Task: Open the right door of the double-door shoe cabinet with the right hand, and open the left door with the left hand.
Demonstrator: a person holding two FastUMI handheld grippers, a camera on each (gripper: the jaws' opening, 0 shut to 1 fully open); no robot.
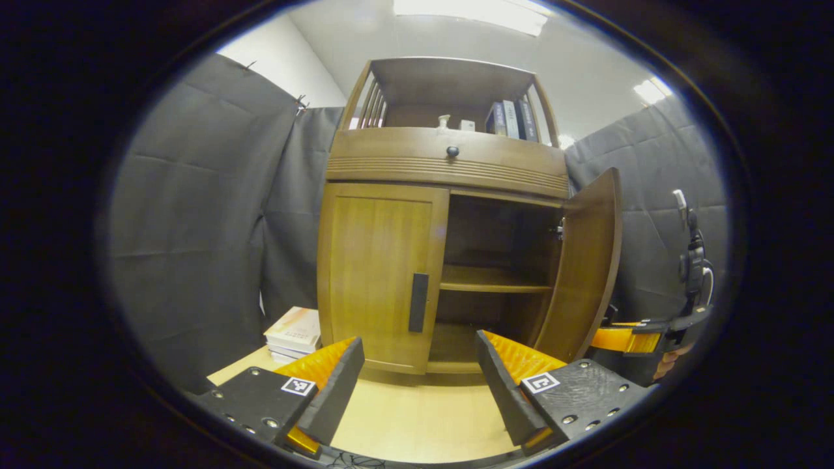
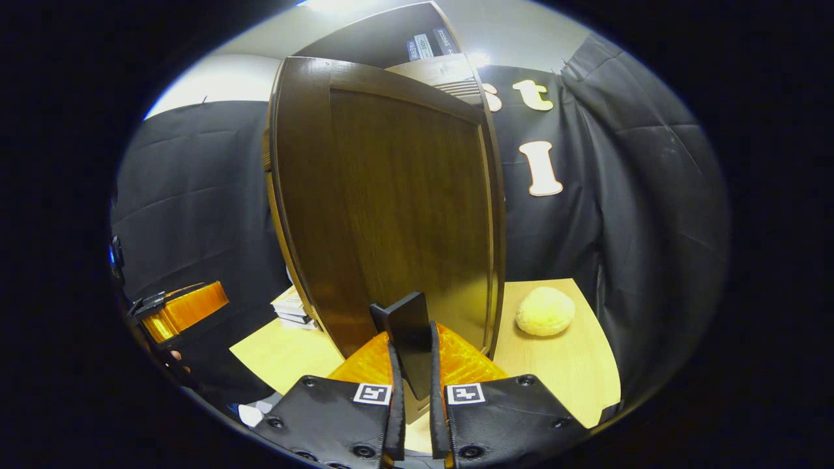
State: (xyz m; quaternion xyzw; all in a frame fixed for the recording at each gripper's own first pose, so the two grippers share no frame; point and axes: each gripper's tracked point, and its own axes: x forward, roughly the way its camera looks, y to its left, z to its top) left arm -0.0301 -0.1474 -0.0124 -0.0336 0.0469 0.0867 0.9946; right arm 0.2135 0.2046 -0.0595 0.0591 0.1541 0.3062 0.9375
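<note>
At the shoe cabinet (image 1: 449, 169), the right gripper (image 2: 414, 365) pinches the handle (image 2: 409, 339) of the swung-open right door (image 1: 583, 260); the left gripper (image 1: 417, 371), spread, must next reach the shut left door's (image 1: 381, 273) handle (image 1: 418, 303).

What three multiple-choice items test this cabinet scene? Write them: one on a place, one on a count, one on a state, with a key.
1. Where is the stack of books?
A. left of the cabinet
B. on the inner shelf
C. on top of the cabinet

2. How many cabinet doors stand open?
A. none
B. one
C. two

3. What is the right gripper doing?
A. hanging open
B. clamped on the door handle
C. holding a book

Key: 1 A, the stack lies beside the cabinet's left side; 2 B, the right door is swung out while the left door is closed; 3 B, both fingers press the handle.
</note>
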